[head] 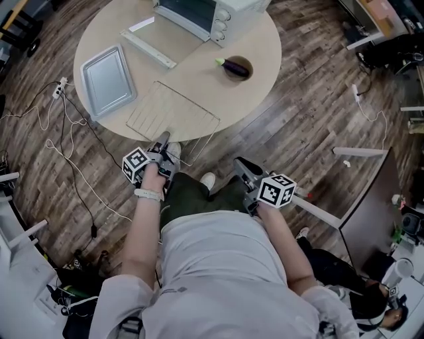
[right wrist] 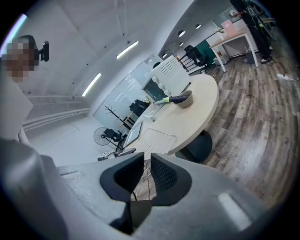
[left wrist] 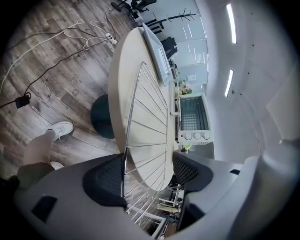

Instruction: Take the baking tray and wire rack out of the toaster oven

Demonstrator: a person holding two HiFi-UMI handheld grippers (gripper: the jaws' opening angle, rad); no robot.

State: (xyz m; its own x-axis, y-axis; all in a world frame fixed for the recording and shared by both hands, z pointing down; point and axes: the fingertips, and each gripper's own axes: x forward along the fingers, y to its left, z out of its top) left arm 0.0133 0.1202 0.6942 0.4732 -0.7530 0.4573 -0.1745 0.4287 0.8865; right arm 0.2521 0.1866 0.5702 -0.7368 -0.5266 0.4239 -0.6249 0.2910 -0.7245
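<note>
The wire rack point(head: 173, 116) lies flat on the round table point(head: 199, 73), and its near edge juts over the table's rim. The empty baking tray point(head: 107, 81) rests on the table's left side. At the back stands the toaster oven point(head: 199, 13) with its door folded down. My left gripper point(head: 163, 140) is at the rack's near edge. In the left gripper view it point(left wrist: 149, 176) stands open, wide jaws either side of the rack point(left wrist: 150, 122), whose rim wire runs along the left pad. My right gripper point(head: 242, 163) hangs off the table, shut and empty point(right wrist: 146, 171).
A bowl with an eggplant point(head: 237, 67) sits on the table's right side, in front of the oven. White and black cables with a power strip point(head: 61, 87) trail over the wood floor at the left. The person's shoe point(head: 207, 179) is below the table's edge.
</note>
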